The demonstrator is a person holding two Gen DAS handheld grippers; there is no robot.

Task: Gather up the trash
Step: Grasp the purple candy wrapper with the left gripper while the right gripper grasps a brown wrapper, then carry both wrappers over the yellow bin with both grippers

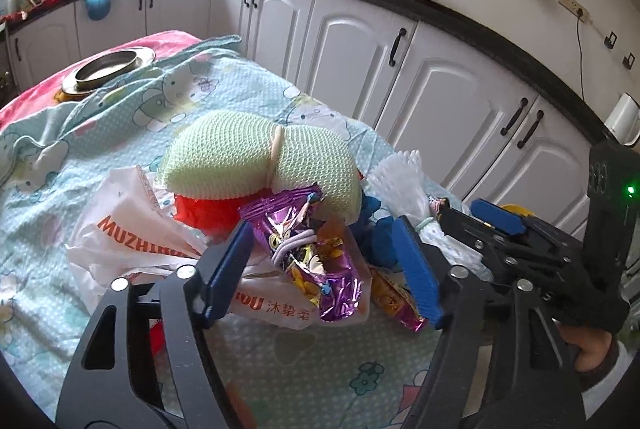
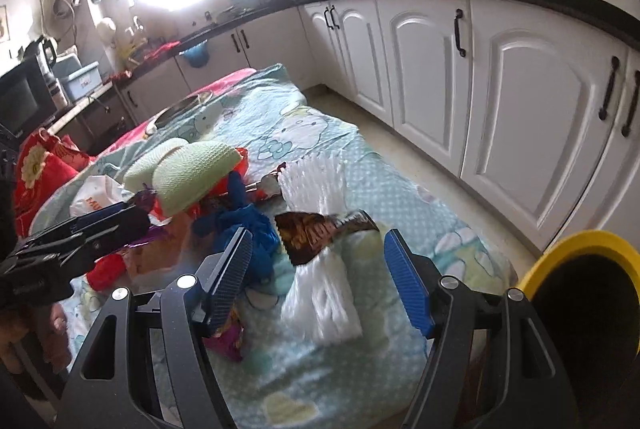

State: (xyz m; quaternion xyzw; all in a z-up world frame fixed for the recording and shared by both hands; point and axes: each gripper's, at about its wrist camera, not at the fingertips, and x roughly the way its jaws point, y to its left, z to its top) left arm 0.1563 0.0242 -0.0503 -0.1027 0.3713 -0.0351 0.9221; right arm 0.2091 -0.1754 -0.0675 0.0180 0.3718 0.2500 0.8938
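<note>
The left gripper (image 1: 326,269) has its fingers (image 1: 418,273) wide apart, with nothing clamped; a purple foil snack wrapper (image 1: 316,261) lies between them, in the lower middle of the left wrist view. A pale hair tie (image 1: 294,243) rests on this wrapper. Under it is a white plastic bag (image 1: 132,233) with orange letters, and behind it a light green knitted item (image 1: 256,159) lies on something red (image 1: 208,209).

The right gripper (image 2: 318,271) also holds its fingers (image 2: 408,279) apart around nothing. Between them, in the centre of the right wrist view, lie a brown foil wrapper (image 2: 316,231) and a white foam net sleeve (image 2: 328,293), the wrapper partly on the sleeve. Blue crumpled material (image 2: 248,225) sits just beside the left finger.

All of it lies on a surface covered with a light blue cartoon cloth (image 2: 400,197). A yellow-rimmed bin (image 2: 580,249) is at the lower right edge. White kitchen cabinets (image 1: 400,69) fill the upper right.
</note>
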